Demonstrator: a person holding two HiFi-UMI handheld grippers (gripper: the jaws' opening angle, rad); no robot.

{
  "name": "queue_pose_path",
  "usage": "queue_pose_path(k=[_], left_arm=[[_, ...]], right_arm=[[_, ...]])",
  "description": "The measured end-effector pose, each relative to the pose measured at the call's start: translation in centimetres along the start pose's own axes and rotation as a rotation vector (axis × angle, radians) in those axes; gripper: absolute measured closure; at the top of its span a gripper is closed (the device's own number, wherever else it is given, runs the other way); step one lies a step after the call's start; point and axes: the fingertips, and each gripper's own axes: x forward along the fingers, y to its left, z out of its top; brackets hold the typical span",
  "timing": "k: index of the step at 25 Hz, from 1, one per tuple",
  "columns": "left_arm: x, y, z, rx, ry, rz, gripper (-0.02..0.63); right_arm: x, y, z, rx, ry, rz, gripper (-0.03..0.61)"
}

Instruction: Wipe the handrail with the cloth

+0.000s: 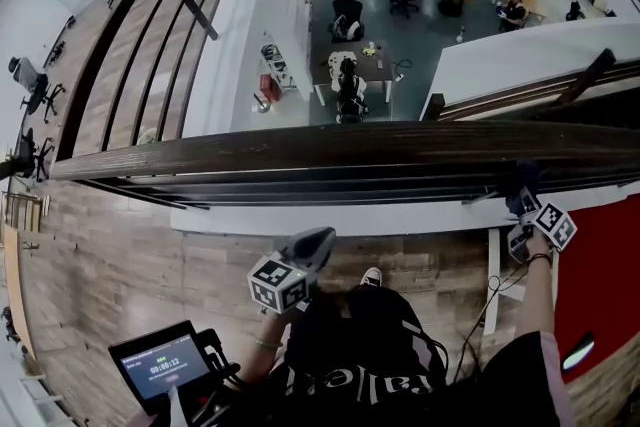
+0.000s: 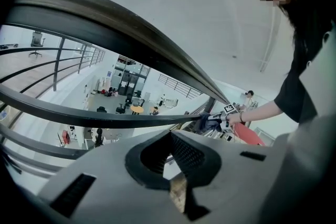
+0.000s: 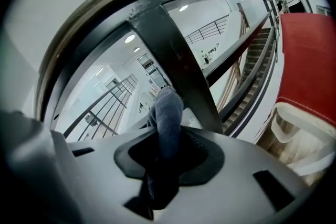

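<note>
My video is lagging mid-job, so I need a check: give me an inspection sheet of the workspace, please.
Surface: handrail, dark, runs across; nothing resting on it.
Job's things: cloth, dark blue, by the rail's right part.
Clutter: screen unit at lower left.
Grippers: right gripper tongs shut on the cloth; left gripper tongs shut, empty, below the rail.
Cables: thin lead below the right gripper.
Surroundings: plank floor, red panel, atrium with desks below.
</note>
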Motion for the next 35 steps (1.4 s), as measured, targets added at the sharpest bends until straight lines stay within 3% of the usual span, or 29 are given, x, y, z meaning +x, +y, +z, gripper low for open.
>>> queue_pose_path(k=[6, 14, 20, 26, 35], left_arm=[[-0.8, 0.8, -0.8, -0.046, -0.032, -0.007, 0.614], [-3.4, 3.2, -3.8, -0.047, -0.055, 0.018, 0.614], [-9.9, 3.9, -3.4, -0.046, -0.054, 0.053, 0.614], [-19.8, 13.2, -7.5, -0.067, -0.061, 0.077, 0.614], [-28.0, 22.5, -10.0, -0.109, -0.059, 0.212, 0.614]], right_arm=[[-0.4, 5.4, -4.9, -0.058, 0.055, 0.104, 0.486], [0.9, 12.5, -17.7, -0.062, 0.186, 0.242, 0.486], [-1.3, 20.5, -24.4, -0.086, 0.281, 0.303, 0.486], [0.9, 33.6, -37.2, -0.132, 0.352, 0.389, 0.486], [6.0, 47.8, -48.9, -0.302, 0.513, 0.515, 0.486]])
